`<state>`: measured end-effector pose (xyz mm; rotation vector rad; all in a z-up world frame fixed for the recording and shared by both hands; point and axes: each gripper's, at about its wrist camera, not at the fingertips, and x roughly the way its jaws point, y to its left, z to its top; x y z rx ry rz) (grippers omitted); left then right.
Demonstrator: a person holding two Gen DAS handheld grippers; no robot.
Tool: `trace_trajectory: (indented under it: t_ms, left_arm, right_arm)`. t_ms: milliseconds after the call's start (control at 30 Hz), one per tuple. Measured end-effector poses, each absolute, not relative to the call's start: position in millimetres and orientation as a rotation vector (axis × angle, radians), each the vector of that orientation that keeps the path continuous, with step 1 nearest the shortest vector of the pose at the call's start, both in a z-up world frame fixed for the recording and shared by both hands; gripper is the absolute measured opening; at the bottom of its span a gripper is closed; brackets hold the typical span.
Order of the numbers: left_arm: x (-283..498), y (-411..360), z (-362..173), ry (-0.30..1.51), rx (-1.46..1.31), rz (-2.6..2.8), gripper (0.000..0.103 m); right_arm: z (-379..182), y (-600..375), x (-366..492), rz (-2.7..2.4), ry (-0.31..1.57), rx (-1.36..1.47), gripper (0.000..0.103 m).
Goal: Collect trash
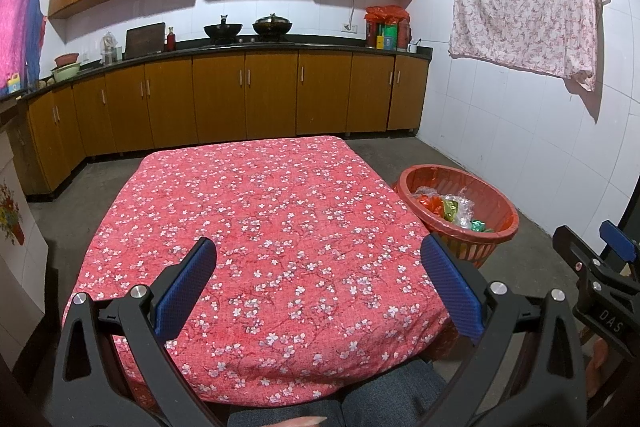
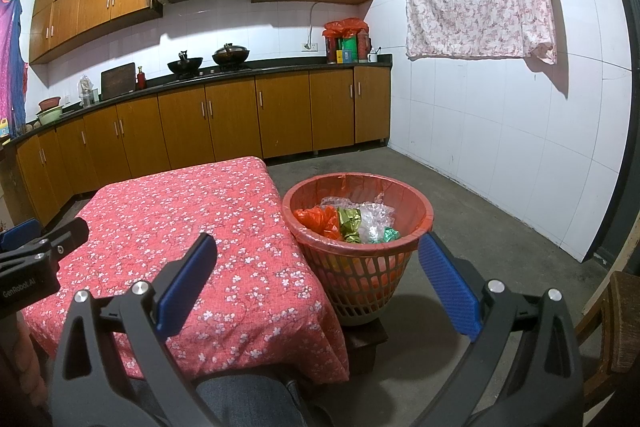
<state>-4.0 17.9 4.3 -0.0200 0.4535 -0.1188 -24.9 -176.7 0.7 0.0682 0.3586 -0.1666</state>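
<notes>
A red plastic basket [image 2: 424, 215] lined with a red bag stands on a small dark stool right of the table; it also shows in the left wrist view [image 1: 510, 227]. Inside lie crumpled wrappers [image 2: 352, 221]: orange, gold, green and clear plastic. The table [image 1: 260, 227] carries a red flowered cloth with no trash visible on it. My left gripper [image 1: 320, 259] is open and empty over the table's near edge. My right gripper [image 2: 318, 259] is open and empty, held before the basket at the table's right corner.
Brown kitchen cabinets [image 1: 248, 99] with a dark counter run along the far wall. A white tiled wall [image 2: 500, 147] with a hanging flowered cloth is on the right. A wooden chair [image 2: 612, 327] stands at the right edge. The floor is bare concrete.
</notes>
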Motion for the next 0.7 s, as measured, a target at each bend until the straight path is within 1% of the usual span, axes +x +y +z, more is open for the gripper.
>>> trace_trajectory:
  t_ms: [700]
  left_arm:
    - [-3.8, 18.3, 1.6, 0.461, -0.022, -0.116, 0.101]
  right_arm:
    - [0.2, -177.3, -24.7, -0.167, 0.36, 0.069, 0.099]
